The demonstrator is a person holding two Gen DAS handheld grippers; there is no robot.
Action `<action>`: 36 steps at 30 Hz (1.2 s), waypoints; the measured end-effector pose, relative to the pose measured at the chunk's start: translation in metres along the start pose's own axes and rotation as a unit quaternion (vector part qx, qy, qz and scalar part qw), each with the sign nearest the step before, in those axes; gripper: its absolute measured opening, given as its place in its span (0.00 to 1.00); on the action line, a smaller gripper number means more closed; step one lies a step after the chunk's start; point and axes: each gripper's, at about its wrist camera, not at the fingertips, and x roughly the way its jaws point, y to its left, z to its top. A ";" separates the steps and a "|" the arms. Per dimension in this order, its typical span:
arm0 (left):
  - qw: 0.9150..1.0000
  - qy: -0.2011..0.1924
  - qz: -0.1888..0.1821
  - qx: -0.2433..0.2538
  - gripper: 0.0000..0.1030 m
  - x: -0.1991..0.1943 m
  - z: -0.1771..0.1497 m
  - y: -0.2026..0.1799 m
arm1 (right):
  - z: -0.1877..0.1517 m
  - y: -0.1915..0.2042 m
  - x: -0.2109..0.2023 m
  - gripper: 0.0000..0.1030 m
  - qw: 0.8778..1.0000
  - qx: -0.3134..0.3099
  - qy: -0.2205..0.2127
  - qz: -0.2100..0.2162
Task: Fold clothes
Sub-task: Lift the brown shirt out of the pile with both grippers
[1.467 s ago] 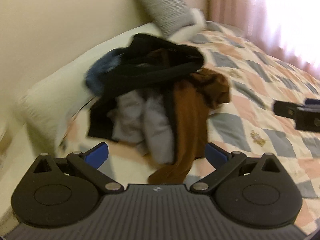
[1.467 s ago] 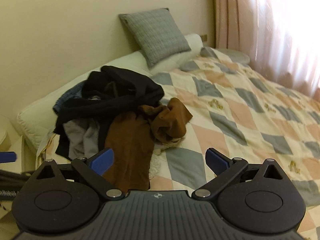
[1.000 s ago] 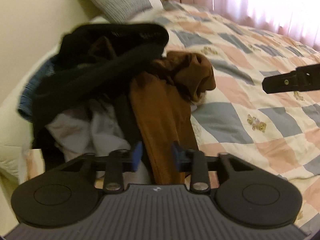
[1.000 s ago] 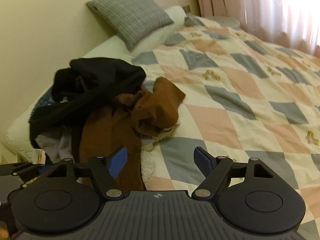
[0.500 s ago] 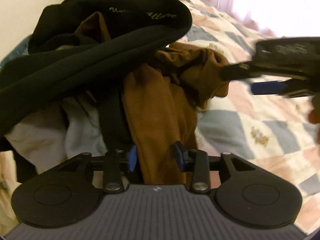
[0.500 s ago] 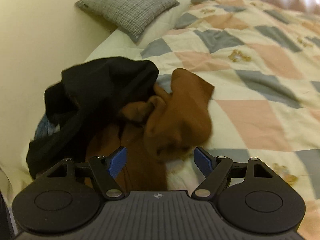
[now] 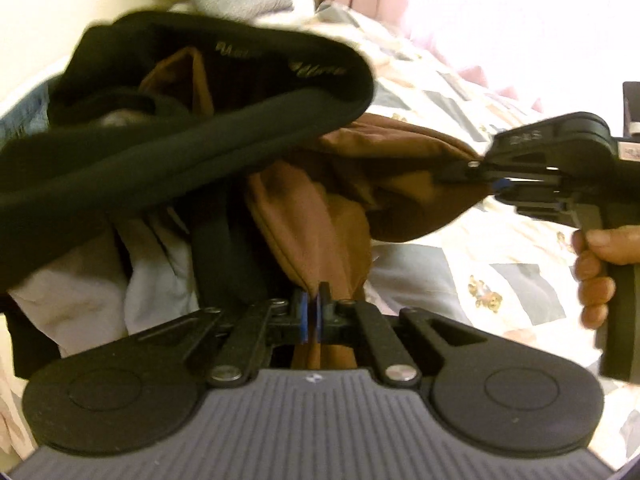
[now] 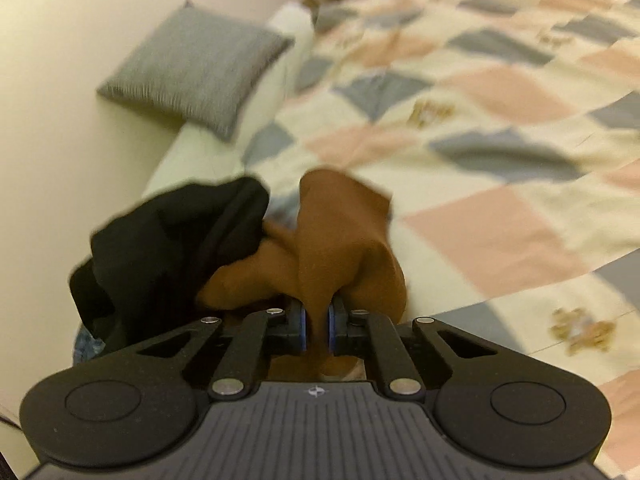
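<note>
Left gripper (image 7: 313, 312): blue-padded fingers clenched on a narrow fold of the rust-brown soft-fabric garment (image 7: 312, 216), near one of its hanging ends. Right gripper (image 8: 316, 328): fingers likewise pinched on a second bunch of the same brown cloth; in the left view it appears from the side, carried by a person's hand (image 7: 600, 264), with the fabric stretched toward it. The two grips lie well apart on one garment, presumably so that it can be drawn out of the pile and spread between them. The brown garment is crumpled, unfolded, and partly trapped beneath a thick black knitted garment with pale lettering (image 7: 192, 136), which drapes across the heap; pale grey-white cloth (image 7: 152, 264) lies below at the left. The heap rests on a patchwork quilt of cream, pink and grey squares (image 8: 500, 128) covering the bed, with a grey woven cushion (image 8: 196, 64) against the wall. Image blur suggests motion.
</note>
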 end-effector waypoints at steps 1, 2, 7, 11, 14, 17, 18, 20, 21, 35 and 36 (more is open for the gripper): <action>1.000 -0.004 0.000 0.005 0.01 -0.007 0.000 -0.002 | 0.000 -0.003 -0.014 0.09 1.000 0.001 -0.014 -0.002; 1.000 -0.007 0.000 0.009 0.01 -0.014 -0.001 -0.004 | 0.001 -0.006 -0.028 0.09 1.000 0.002 -0.028 -0.004; 0.999 -0.026 -0.011 0.034 0.01 -0.060 -0.014 -0.023 | -0.013 -0.021 -0.105 0.08 0.997 -0.010 -0.079 -0.020; 0.998 -0.056 -0.023 0.028 0.01 -0.103 -0.024 -0.040 | -0.030 -0.032 -0.167 0.08 0.991 -0.008 -0.131 -0.030; 0.996 -0.081 -0.032 0.019 0.01 -0.136 -0.032 -0.053 | -0.038 -0.032 -0.216 0.06 0.984 -0.024 -0.173 -0.021; 0.992 -0.127 -0.025 0.009 0.01 -0.170 -0.029 -0.061 | -0.039 -0.021 -0.274 0.06 0.972 -0.062 -0.227 -0.012; 0.989 -0.145 -0.020 0.006 0.01 -0.184 -0.025 -0.064 | -0.038 -0.017 -0.296 0.06 0.967 -0.070 -0.245 -0.003; 0.983 -0.182 -0.008 0.004 0.01 -0.214 -0.017 -0.071 | -0.035 -0.014 -0.339 0.06 0.959 -0.081 -0.272 0.011; 0.980 -0.201 -0.006 0.003 0.01 -0.230 -0.013 -0.077 | -0.035 -0.012 -0.365 0.06 0.952 -0.089 -0.293 0.011; 0.989 -0.050 -0.131 0.050 0.10 -0.244 -0.157 -0.241 | -0.141 -0.184 -0.623 0.25 0.934 -0.011 -0.266 -0.237; 0.989 -0.008 -0.137 0.060 0.10 -0.230 -0.178 -0.254 | -0.158 -0.210 -0.625 0.26 0.934 0.022 -0.235 -0.267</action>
